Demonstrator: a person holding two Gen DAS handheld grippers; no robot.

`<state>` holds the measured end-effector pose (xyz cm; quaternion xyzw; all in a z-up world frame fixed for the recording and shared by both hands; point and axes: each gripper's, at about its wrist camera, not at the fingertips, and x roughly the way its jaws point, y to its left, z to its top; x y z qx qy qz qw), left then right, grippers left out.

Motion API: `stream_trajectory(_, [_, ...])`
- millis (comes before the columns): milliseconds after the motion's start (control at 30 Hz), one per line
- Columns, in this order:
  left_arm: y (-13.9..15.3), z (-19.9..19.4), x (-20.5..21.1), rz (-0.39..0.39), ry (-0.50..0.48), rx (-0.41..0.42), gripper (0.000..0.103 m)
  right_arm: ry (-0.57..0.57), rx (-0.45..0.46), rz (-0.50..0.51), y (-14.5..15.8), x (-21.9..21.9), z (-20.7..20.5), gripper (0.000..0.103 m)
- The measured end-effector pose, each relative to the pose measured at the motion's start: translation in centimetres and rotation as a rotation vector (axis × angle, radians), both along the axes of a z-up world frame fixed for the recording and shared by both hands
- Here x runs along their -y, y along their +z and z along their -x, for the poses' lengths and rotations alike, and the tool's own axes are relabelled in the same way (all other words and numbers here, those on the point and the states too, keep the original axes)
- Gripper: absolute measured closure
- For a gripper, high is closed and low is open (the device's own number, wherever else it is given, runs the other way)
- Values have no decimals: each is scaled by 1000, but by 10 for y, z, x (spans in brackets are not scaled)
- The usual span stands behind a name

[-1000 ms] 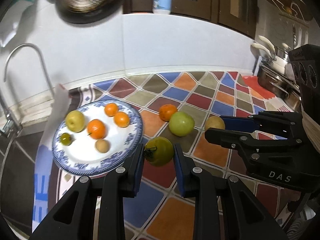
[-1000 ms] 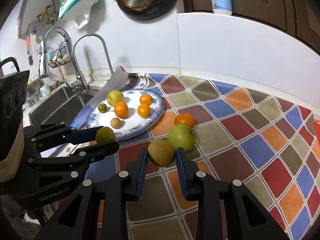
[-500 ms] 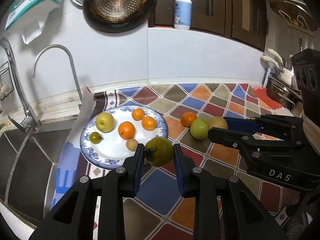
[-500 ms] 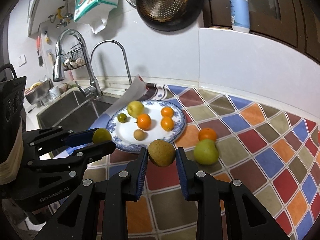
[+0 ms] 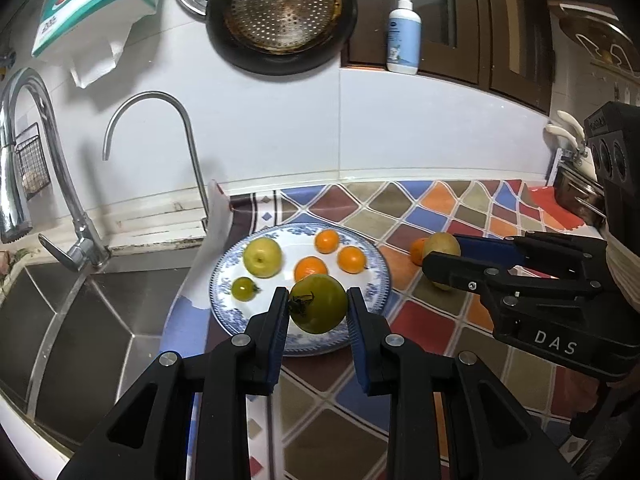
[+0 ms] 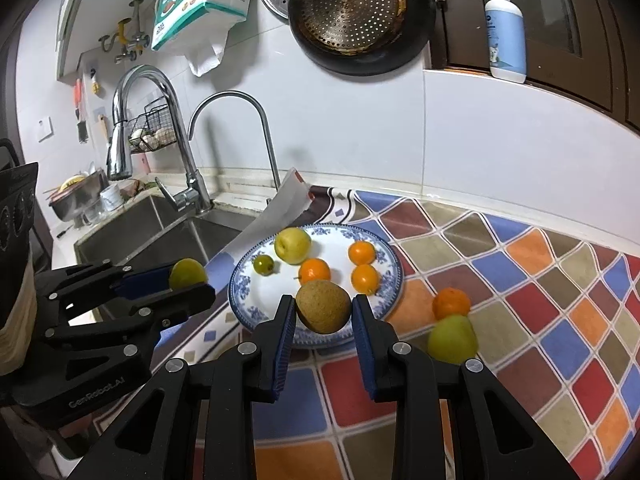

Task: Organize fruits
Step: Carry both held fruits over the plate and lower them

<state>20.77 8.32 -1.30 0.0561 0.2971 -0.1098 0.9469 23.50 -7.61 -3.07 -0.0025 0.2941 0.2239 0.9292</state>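
At the far left, the sink (image 6: 168,232) is sitting right beside the plate (image 6: 384,258), with a curled white sheet (image 6: 280,216) lying between them. The left gripper (image 5: 318,308) is clamping a green tomato (image 5: 318,309) between its blue pads, closed down to the width of the fruit and hanging over the plate's near rim. On the plate, a yellow apple (image 6: 292,245), a small green fruit (image 6: 263,265) and three oranges (image 6: 315,270) are already lying fairly close together. The right gripper (image 6: 323,312) is squeezing a brown pear (image 6: 323,312) just as narrowly, also above the near rim. Further right, an orange (image 6: 451,303) and a green apple (image 6: 453,338) are touching each other on the checked cloth (image 6: 540,320), not yet collected.

Both round fruits are being held by small contact patches; released at the rim, either could roll off, the tomato toward the sink. With both grippers crowding one spot, they could bump each other or knock the oranges.
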Motion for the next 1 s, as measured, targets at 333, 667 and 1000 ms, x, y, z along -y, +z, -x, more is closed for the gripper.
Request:
stream_trajectory(333, [-8, -26, -19, -3, 10, -8, 74, -6, -18, 18, -7, -22, -26, 73])
stream_trajectory(667, [-30, -59, -26, 0, 15, -59, 74, -5, -68, 49, -24, -35, -58, 73])
stream_trajectory(1000, [-53, -85, -24, -12, -1, -116, 74, -14, -130, 58, -47, -38, -88, 73])
